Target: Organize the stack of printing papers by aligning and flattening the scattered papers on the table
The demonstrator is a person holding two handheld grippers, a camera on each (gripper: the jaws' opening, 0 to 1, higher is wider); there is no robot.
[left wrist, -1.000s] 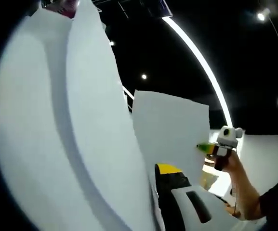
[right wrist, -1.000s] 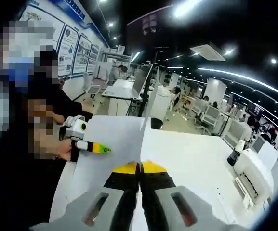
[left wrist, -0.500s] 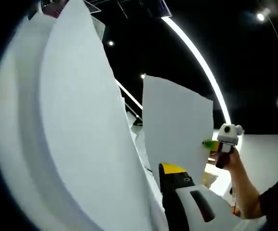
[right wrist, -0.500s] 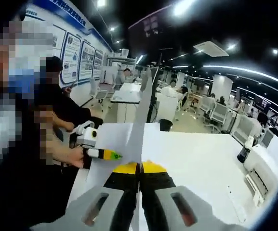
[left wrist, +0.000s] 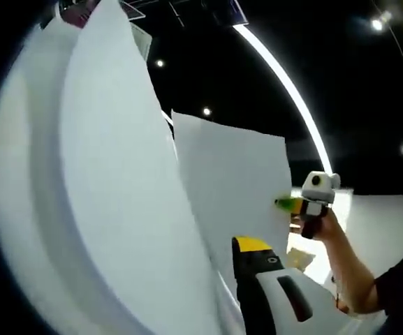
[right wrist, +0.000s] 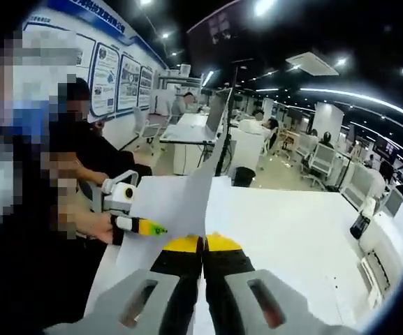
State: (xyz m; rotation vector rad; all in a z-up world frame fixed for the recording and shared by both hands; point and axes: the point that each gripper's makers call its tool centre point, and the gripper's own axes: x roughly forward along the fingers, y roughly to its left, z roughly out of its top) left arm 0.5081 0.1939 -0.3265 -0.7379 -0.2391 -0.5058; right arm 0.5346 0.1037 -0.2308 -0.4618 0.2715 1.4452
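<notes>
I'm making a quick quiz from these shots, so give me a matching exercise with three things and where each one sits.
Things:
1. white printing paper sheets
2. white table
3. yellow-tipped left gripper

Places:
A. beside the paper's left edge in the right gripper view
B. clamped upright in the right gripper
C. beneath the raised paper

Pairs: 1-B, 2-C, 3-A

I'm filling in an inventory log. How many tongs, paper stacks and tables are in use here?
tongs: 2, the left tongs and the right tongs
paper stack: 1, gripped by both tongs
table: 1
total: 4
</notes>
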